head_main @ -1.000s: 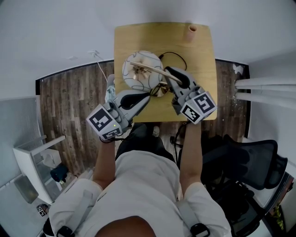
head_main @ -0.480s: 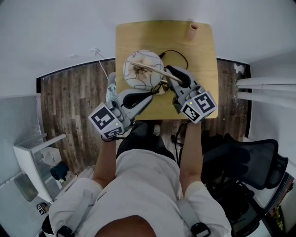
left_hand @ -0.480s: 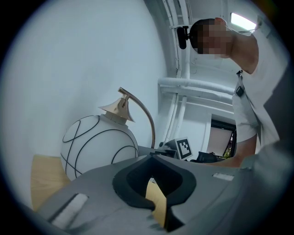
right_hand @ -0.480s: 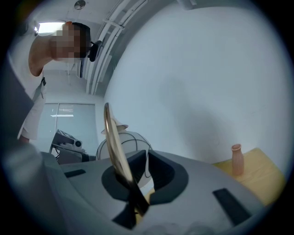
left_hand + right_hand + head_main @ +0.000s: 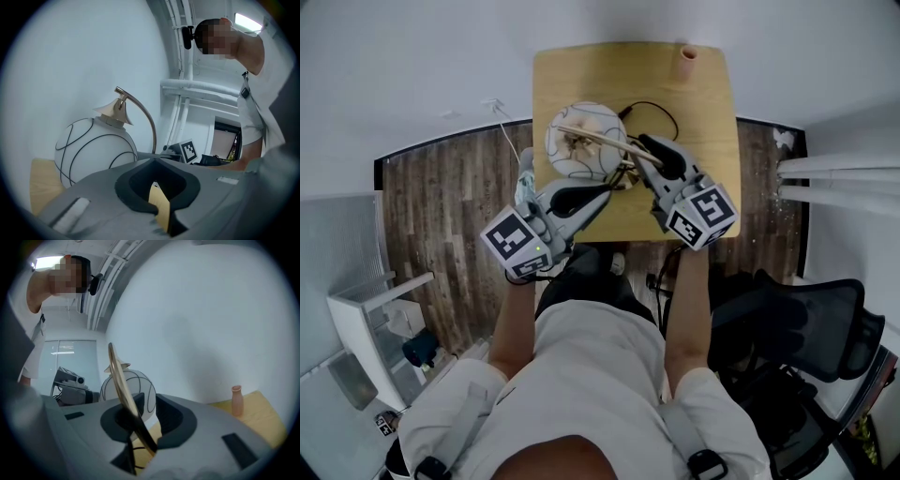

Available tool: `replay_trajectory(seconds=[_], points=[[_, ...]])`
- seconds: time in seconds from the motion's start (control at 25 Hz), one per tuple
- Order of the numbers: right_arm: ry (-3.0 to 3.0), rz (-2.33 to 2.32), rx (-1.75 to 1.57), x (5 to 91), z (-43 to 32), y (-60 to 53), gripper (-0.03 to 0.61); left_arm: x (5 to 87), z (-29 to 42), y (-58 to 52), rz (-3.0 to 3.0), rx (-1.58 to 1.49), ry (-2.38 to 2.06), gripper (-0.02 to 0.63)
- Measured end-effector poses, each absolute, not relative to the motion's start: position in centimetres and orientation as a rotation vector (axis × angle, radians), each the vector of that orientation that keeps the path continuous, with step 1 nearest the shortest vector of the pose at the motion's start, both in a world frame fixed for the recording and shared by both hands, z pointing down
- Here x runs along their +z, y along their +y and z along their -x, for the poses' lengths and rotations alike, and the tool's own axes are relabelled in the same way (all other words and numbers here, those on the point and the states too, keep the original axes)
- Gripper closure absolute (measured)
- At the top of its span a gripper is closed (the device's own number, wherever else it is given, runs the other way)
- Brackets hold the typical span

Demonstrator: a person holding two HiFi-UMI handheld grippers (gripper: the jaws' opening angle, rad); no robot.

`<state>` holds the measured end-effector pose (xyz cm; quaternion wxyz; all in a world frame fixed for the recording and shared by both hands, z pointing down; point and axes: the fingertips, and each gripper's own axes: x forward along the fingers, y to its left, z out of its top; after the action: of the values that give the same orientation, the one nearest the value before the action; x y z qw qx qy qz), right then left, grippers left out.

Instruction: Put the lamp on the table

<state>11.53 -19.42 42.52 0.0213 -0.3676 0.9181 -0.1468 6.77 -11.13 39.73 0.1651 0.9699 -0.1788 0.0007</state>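
Right claw [image 5: 143, 422] newly ajar round lamp [image 5: 140, 389]

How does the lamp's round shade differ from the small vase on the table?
The shade is a large white globe with thin dark lines; the vase is small, slim and plain pink. The shade is near the table's middle; the vase stands at its far edge. Both are light-coloured.

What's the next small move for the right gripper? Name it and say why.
Probably draw the right gripper straight back off the curved brass arm. Its jaws have just been opening with that arm between them, and the white globe lamp with black lines already stands on the small wooden table.
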Motion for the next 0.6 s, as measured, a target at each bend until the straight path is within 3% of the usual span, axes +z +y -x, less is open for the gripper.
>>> replay_trajectory(seconds=[0.12,0.2,0.6], points=[[2.843,1.145,-0.456,42.7,-11.9,-18.9,0.497,39.9,-6.8,-11.1,-2.763,0.01,-0.517,0.614],[2.833,1.143,-0.463,42.4,-12.0,-18.6,0.43,39.8,-6.8,-11.0,-2.764,0.011,-0.516,0.614],[2.82,1.222,-0.434,41.4,-13.8,-17.0,0.428,39.1,-6.4,-10.9,-2.77,-0.004,-0.52,0.614]])
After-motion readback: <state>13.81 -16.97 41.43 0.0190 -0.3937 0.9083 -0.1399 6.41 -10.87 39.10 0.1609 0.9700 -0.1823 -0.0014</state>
